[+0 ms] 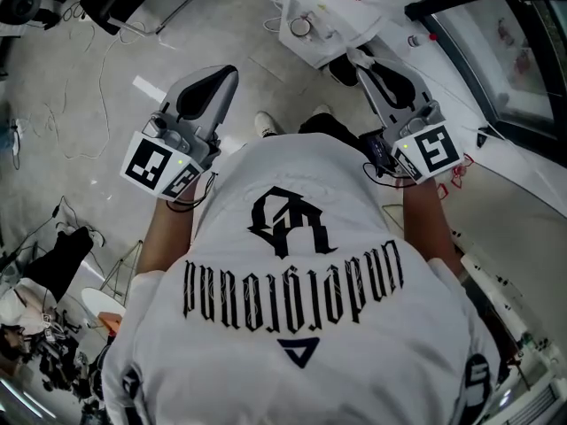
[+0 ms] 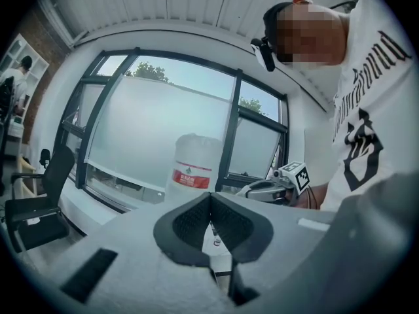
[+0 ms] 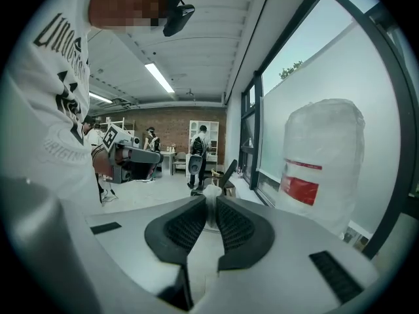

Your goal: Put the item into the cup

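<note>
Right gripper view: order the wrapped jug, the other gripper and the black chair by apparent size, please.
1. wrapped jug
2. left gripper
3. black chair
Apparent size only: their nearness to the camera differs.

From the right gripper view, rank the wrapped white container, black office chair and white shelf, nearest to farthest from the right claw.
1. Wrapped white container: close by, right of the right claw.
2. Black office chair: ahead, mid-room by the window.
3. White shelf: far end, against the brick wall.

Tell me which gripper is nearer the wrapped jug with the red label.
The right gripper: the jug looms beside it, while the left gripper sees it smaller, farther off.
</note>
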`<state>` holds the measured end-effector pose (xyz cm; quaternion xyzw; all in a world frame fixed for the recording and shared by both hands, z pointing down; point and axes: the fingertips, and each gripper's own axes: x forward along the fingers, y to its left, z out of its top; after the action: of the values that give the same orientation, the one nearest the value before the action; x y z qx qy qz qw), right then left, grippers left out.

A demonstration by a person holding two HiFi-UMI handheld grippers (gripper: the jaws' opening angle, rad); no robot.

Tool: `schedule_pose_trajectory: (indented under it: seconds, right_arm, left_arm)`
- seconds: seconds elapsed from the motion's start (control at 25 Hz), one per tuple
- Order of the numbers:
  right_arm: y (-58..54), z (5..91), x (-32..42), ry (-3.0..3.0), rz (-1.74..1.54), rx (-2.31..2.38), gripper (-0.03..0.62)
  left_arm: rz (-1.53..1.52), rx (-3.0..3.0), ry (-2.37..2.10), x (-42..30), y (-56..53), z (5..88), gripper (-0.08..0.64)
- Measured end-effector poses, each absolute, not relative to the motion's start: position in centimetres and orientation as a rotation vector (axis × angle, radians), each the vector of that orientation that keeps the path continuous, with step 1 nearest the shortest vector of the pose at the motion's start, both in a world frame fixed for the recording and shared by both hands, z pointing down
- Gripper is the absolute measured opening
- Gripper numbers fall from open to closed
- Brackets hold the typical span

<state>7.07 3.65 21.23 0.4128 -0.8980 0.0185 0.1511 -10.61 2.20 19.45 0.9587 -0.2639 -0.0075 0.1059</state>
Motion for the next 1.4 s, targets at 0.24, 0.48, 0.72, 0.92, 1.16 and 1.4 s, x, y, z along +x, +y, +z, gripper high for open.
schedule_pose_trajectory:
  seconds: [0.24, 0.48, 0.72, 0.92, 1.16, 1.4]
  right_arm:
    - [2.3, 22.6, 6.2, -2.568, 0.117, 1.191, 0.055]
    - [-0.6, 24.5, 6.2, -2.572, 0.198, 1.193, 0.055]
    - [-3.5, 26.8, 6.8, -2.539, 0.327, 1.251, 0.055]
    - [-5.4, 29.5, 7.4, -2.506, 0.433, 1.272, 0.055]
    - [-8.3, 34.0, 8.2, -2.413, 0.586, 1.308, 0.055]
    - [-10.0, 38.4, 7.4, -2.367, 0.668, 1.285, 0.055]
  left_arm:
    - [-0.003, 2.796, -0.762, -11.1, 0.8, 20.5, 0.012]
    - [0.036, 2.771, -0.786, -11.1, -1.1, 21.3, 0.012]
    - [0.072, 2.746, -0.799, -10.7, -3.3, 22.1, 0.012]
    - [0.099, 2.745, -0.769, -9.4, -5.0, 23.2, 0.012]
    - [0.163, 2.728, -0.718, -8.1, -8.4, 26.1, 0.012]
    - [0.215, 2.702, -0.695, -7.6, -10.5, 29.7, 0.012]
